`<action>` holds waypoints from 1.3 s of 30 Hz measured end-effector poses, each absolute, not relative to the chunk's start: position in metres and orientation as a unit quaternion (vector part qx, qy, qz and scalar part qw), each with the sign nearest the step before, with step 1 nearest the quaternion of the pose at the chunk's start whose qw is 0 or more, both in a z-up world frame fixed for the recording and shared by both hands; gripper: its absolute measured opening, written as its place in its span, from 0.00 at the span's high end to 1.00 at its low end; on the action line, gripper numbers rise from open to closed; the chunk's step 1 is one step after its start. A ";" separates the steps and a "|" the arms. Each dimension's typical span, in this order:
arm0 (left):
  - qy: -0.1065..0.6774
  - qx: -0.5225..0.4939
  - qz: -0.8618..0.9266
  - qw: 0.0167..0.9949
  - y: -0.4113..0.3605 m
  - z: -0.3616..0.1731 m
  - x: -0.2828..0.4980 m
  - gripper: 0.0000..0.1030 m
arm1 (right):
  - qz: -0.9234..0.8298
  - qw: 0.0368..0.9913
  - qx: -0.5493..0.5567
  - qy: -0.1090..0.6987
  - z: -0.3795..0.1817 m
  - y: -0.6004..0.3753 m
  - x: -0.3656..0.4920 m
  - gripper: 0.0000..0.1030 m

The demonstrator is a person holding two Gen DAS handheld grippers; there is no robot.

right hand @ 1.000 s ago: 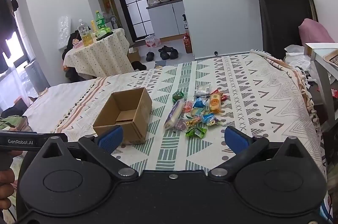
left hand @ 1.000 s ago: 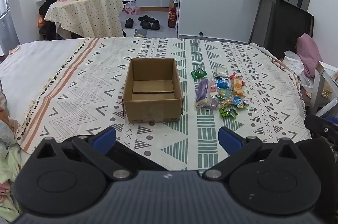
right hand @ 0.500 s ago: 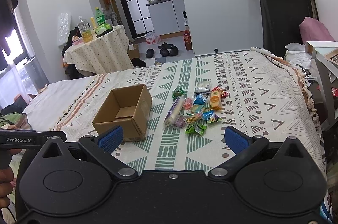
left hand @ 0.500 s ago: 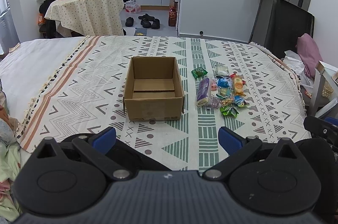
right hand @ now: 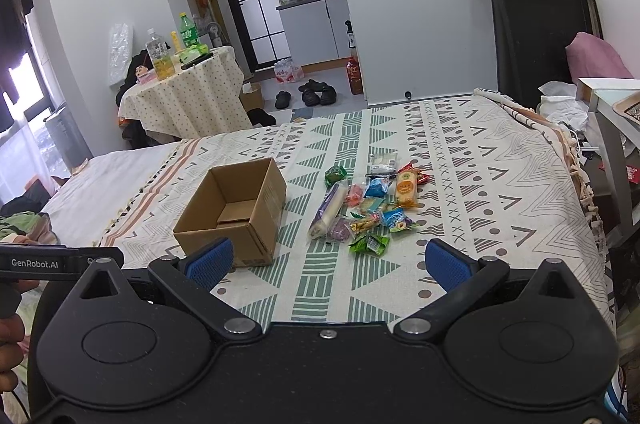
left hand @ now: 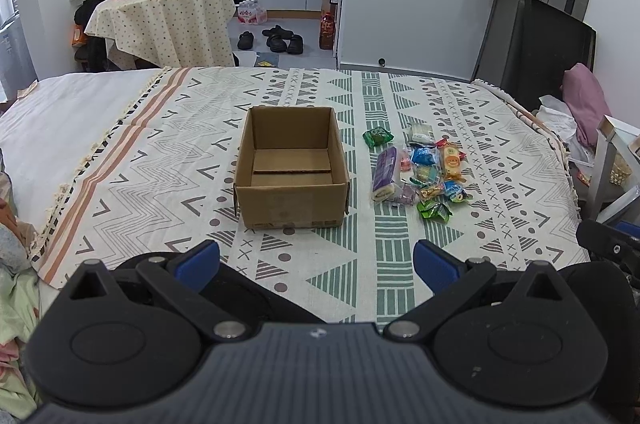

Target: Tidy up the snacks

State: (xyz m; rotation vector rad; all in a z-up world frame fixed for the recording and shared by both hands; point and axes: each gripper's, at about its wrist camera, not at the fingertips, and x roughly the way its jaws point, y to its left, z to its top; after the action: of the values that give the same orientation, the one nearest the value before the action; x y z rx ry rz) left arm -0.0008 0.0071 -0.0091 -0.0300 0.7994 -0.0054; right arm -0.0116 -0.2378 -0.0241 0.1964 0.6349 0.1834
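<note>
Meanwhile both claws, left and right, hung spread wide and empty over the bed. Just right of the open cardboard box (nothing inside) lay the snacks in a loose cluster.

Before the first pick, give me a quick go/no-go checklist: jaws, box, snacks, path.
1. Left gripper jaws apart, nothing between them: ok.
2. Right gripper jaws apart, nothing between them: ok.
3. Cardboard box upright, top open, nothing inside but its bottom flaps: ok.
4. Snack pile lies on the patterned blanket to the right of the box, apart from it: ok.
5. Nearest piece, the green packet, lies at the pile's front edge with bare blanket between it and the right gripper: ok.
6. Packets in the middle of the pile overlap, so a single one there is hard to isolate: not ok.
</note>
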 end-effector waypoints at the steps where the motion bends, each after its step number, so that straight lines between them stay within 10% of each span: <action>1: 0.389 -0.014 -0.003 0.921 0.007 -0.009 -0.001 0.00 | 0.089 0.941 0.096 0.311 -0.024 -0.238 -0.012 0.00; 39: 0.401 -0.021 0.003 0.916 0.011 -0.015 0.011 0.00 | 0.097 0.939 0.082 0.319 -0.027 -0.223 -0.003 0.00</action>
State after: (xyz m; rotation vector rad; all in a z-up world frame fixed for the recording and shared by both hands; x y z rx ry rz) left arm 0.0107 0.0115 -0.0150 -0.0440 0.8255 0.0061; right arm -0.0034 -0.2230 -0.0274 0.1665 0.6506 0.1972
